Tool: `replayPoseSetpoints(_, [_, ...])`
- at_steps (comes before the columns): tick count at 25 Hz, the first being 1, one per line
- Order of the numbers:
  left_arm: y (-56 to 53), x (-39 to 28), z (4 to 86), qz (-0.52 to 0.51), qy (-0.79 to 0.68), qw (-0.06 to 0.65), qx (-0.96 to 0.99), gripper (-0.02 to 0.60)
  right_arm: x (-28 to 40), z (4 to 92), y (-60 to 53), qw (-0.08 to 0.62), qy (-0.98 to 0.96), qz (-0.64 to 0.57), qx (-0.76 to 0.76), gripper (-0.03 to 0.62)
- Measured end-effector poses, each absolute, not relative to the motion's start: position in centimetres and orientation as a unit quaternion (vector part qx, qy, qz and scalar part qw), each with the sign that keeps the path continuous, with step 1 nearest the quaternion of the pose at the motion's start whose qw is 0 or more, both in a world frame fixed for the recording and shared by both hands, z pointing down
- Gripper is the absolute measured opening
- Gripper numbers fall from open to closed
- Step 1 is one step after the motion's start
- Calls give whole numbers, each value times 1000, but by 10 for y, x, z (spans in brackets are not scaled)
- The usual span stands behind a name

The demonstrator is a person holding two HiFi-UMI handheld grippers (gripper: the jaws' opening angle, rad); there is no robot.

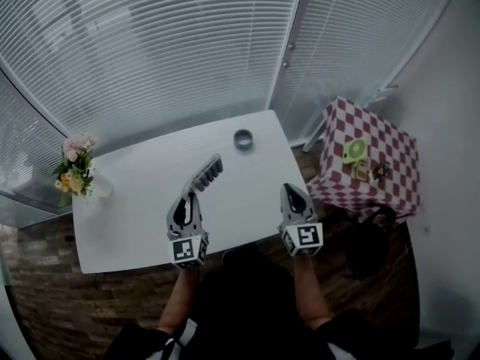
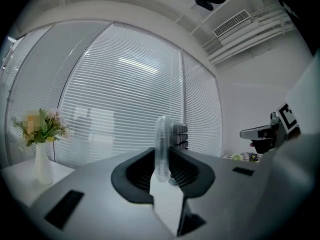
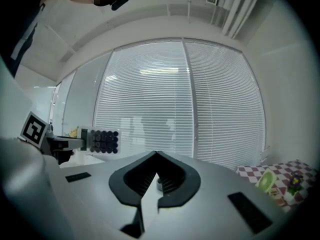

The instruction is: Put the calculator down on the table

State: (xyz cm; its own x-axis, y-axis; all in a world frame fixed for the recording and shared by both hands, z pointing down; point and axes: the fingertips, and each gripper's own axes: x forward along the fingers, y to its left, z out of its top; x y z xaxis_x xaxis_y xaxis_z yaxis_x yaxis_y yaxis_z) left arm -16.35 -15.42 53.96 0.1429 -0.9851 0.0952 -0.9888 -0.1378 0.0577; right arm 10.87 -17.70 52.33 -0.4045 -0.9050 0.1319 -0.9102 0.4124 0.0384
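Observation:
The calculator (image 1: 208,173) is pale with dark keys and stands on edge above the white table (image 1: 127,216), slanting up and to the right. My left gripper (image 1: 190,193) is shut on its near end. In the left gripper view the calculator (image 2: 162,134) shows edge-on between the jaws of that gripper (image 2: 161,160), with its keys facing right. My right gripper (image 1: 289,189) hovers over the table's right front part, apart from the calculator, jaws shut and empty. In the right gripper view its tips (image 3: 156,155) meet, and the calculator (image 3: 102,140) shows far to the left.
A grey tape roll (image 1: 243,139) lies near the table's far right edge. A vase of flowers (image 1: 75,172) stands at the far left corner. A red-checked side table (image 1: 390,145) with small items is to the right. Window blinds (image 1: 165,43) run behind the table.

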Motion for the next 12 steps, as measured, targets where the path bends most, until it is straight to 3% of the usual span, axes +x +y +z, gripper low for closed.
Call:
replayPoseSetpoints(6, [-170, -162, 544, 14, -666, 65, 743, 84, 114, 524, -198, 58, -845, 21, 531, 6])
replayPoseSetpoints(12, [-189, -161, 578, -6, -671, 132, 729, 83, 118, 532, -222, 64, -847, 6, 527, 6])
